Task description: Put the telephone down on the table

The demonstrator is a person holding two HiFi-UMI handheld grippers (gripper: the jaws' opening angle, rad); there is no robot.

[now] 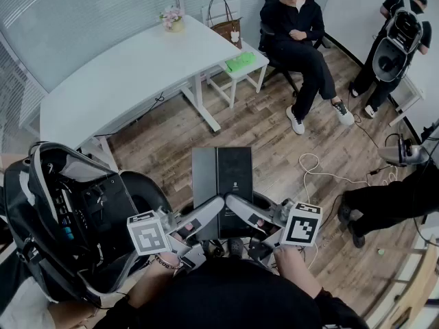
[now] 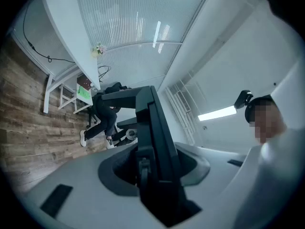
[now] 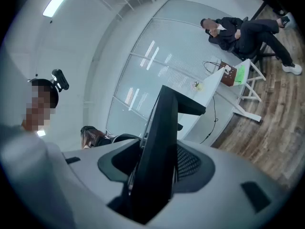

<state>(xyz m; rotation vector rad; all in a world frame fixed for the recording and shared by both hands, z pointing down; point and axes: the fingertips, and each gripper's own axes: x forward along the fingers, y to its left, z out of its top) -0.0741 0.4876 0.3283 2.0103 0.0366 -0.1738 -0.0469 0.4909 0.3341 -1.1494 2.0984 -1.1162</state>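
Left claw (image 1: 214, 207) and right claw (image 1: 235, 205) level, tips converging, both clamped.

No readable text.
A tiny white mark on the black flat box (image 1: 221, 177) is too small to read; the left marker cube (image 1: 149, 232) at 7 o'clock and right marker cube (image 1: 302, 223) at 5 o'clock show only patterns.

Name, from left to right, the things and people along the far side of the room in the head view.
Small pot of pink flowers → brown handbag with looped handles → seated person in black clothing → bent-over person in black wearing a grey pack.
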